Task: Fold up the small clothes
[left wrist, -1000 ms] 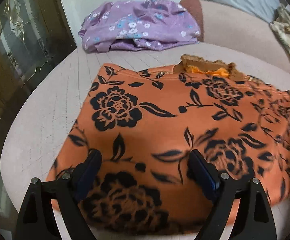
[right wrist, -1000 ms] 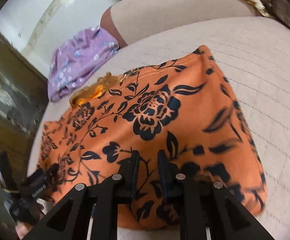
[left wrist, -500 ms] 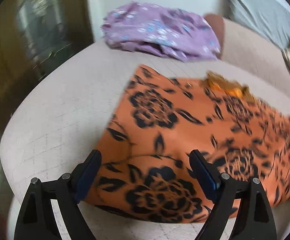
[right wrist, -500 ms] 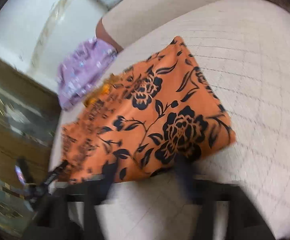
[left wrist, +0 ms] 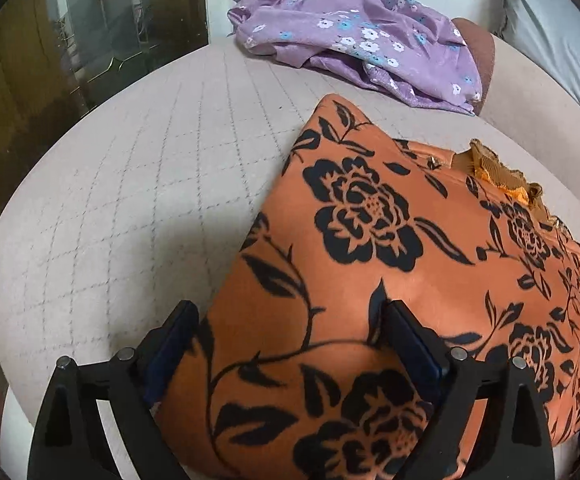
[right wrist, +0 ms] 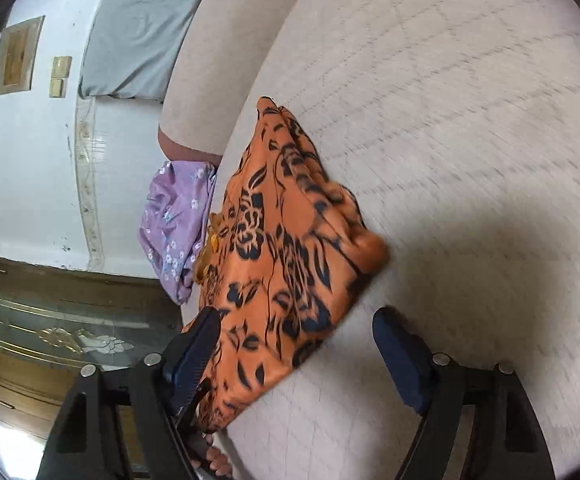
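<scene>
The orange garment printed with black roses and leaves (left wrist: 389,264) lies flat and folded on the pale quilted sofa seat (left wrist: 138,200), spread from the centre of the left wrist view toward four o'clock, probably laid out like that so its edges are easy to reach for another fold. A frilled amber trim (left wrist: 497,176) peeks from its far edge at about two o'clock. The left tongs (left wrist: 290,344) stand wide and are opening, straddling the near corner of the cloth without pinching it, which reads as lining up on that edge. The right tongs (right wrist: 297,344) are also wide apart and hold nothing; in their view the garment (right wrist: 290,256) lies toward eleven o'clock with its edge just beside the left-hand finger (right wrist: 194,348), so this hand seems to be coming in from the side. Beyond it, at twelve o'clock in the left view, a crumpled lilac cloth with small white and blue flowers (left wrist: 361,36) waits by the sofa arm, apart from the orange one. No basket, box or other container is in sight
</scene>
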A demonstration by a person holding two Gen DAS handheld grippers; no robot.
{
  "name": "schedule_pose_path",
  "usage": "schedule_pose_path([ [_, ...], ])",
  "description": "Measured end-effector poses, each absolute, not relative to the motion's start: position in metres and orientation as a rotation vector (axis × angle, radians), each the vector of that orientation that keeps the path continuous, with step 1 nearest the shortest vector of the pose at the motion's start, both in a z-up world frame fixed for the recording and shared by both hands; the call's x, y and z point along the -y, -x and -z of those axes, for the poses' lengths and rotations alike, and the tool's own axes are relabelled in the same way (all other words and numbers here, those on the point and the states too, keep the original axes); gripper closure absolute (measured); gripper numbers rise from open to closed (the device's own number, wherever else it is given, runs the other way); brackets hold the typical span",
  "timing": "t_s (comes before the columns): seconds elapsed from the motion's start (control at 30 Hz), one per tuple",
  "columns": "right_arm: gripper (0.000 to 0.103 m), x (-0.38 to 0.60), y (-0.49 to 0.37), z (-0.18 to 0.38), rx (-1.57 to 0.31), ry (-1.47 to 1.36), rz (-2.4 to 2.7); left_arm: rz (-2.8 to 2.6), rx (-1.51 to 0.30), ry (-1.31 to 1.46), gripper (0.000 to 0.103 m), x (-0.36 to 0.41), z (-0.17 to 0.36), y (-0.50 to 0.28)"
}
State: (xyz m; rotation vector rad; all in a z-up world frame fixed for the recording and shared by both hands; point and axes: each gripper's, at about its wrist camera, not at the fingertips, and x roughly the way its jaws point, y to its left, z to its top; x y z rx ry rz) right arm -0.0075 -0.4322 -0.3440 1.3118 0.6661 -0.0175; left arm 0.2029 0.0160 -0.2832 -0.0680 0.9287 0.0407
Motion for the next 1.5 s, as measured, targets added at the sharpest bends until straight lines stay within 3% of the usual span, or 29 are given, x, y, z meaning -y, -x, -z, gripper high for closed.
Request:
schedule_pose_path([
  [0.1,0.024,0.431,-0.015,0.340,-0.641,-1.241,0.064,-0.026,-0.931,0.063,0.008,-0.016,0.283,-0.209],
  [0.2,0.041,0.431,-0.031,0.340,-0.622,-1.162,0.125,-0.010,-0.948,0.079,0.008,-0.017,0.282,-0.215],
  [0.27,0.076,0.430,-0.039,0.344,-0.638,-1.115,0.157,-0.012,-0.949,0.088,0.008,-0.023,0.279,-0.216],
  [0.4,0.084,0.419,-0.041,0.328,-0.642,-0.989,0.180,-0.036,-0.932,0.128,0.008,-0.042,0.266,-0.220],
  [0.7,0.091,0.326,-0.063,0.209,-0.557,-0.683,0.006,-0.189,-0.990,0.332,0.008,-0.122,0.264,-0.233],
  [0.77,0.100,0.297,-0.071,0.189,-0.551,-0.658,-0.084,-0.223,-0.983,0.369,0.008,-0.138,0.263,-0.234],
  [1.0,0.101,0.177,-0.104,0.169,-0.644,-0.516,-0.253,-0.219,-0.941,0.414,0.008,-0.163,0.255,-0.226],
  [1.27,0.097,0.289,-0.063,0.235,-0.756,-0.769,-0.067,-0.020,-0.852,0.261,0.008,-0.114,0.236,-0.220],
  [1.33,0.092,0.325,-0.039,0.253,-0.759,-0.842,0.013,0.041,-0.842,0.228,0.008,-0.090,0.231,-0.224],
  [1.4,0.066,0.356,-0.020,0.274,-0.772,-0.922,0.085,0.122,-0.833,0.185,0.008,-0.061,0.228,-0.221],
  [1.43,0.031,0.372,-0.008,0.284,-0.774,-0.974,0.123,0.153,-0.834,0.164,0.008,-0.049,0.229,-0.221],
  [1.47,0.020,0.385,0.004,0.292,-0.743,-1.024,0.160,0.183,-0.838,0.142,0.008,-0.037,0.230,-0.220],
  [1.5,0.020,0.396,0.014,0.294,-0.703,-1.057,0.182,0.209,-0.847,0.123,0.008,-0.025,0.232,-0.219],
])
